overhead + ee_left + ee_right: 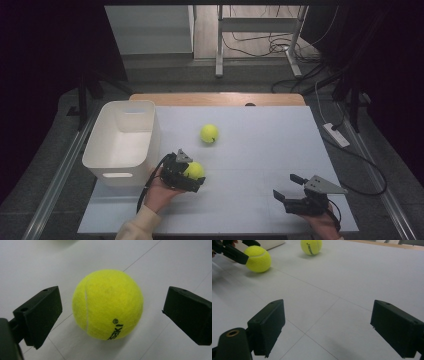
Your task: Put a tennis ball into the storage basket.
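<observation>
Low and left of centre in the high view, the left gripper has its jaws spread around a yellow tennis ball, and it's all about the grab now! From the left gripper view the ball sits square between the two black jaws with clear daylight on either side, so nothing is pinched yet; the jaws are wide apart and the ball rests on the white table. Just left of it in the high view stands the white bin, and it looks bare inside, which makes it the likely home for this ball. A second tennis ball waits farther up the table, near the middle of the frame, well apart from the first. Down at lower right, the right gripper hovers over bare table, jaws spread wide, gripping nothing; its own view shows both balls off in the upper left. So, my read: this is the closing step of the pick. What's called for next is a firm squeeze across the middle of the ball, since it could roll if nudged off centre, then a lift over the bin's near wall.
</observation>
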The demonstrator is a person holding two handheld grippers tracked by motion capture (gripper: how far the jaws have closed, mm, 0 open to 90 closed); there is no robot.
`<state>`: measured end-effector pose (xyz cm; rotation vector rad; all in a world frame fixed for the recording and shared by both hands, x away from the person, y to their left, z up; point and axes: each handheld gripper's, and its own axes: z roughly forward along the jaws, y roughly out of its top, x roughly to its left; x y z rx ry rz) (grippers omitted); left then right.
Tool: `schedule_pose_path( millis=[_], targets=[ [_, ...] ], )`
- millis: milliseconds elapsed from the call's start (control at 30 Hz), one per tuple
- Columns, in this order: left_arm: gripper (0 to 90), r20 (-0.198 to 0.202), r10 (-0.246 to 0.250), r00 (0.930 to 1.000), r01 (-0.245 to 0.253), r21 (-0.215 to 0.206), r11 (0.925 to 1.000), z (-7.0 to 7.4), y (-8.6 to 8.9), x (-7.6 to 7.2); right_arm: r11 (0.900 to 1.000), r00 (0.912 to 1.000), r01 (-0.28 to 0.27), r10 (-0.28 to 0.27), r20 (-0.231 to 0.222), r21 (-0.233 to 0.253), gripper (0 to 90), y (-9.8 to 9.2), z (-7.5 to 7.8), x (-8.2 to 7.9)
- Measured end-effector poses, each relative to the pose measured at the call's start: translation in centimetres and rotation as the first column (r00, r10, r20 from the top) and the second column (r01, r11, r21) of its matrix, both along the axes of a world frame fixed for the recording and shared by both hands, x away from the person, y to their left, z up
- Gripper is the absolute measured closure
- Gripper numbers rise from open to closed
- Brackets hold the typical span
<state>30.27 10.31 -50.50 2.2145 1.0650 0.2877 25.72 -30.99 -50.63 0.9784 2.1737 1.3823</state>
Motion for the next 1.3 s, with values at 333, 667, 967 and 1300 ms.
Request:
schedule_pose_path(
  millis=[333,667,967,1300],
  targets=[
    [3.3,-0.022,0.007,0.9997,-0.007,0.021,0.9998,-0.7,-0.1,0.5,1.0,1.0,-0.001,0.001,-0.001,0.001,12.4,0.0,0.0,0.0],
    [26.4,0.008,0.001,1.0,-0.001,0.027,0.9996,-0.8,0.0,0.2,1.0,1.0,0.003,-0.003,0.0,0.002,12.4,-0.1,0.0,0.0],
    [26.8,0.043,0.01,0.999,-0.008,-0.051,0.9987,0.1,0.8,-0.2,1.0,0.9999,0.008,-0.008,0.007,-0.001,12.5,-0.1,0.1,-0.1],
    [26.8,0.102,0.004,0.9948,0.012,-0.153,0.9882,1.3,1.6,-0.9,1.0,0.9999,0.013,-0.013,0.011,0.001,12.6,-0.2,0.1,-0.1]
  ],
)
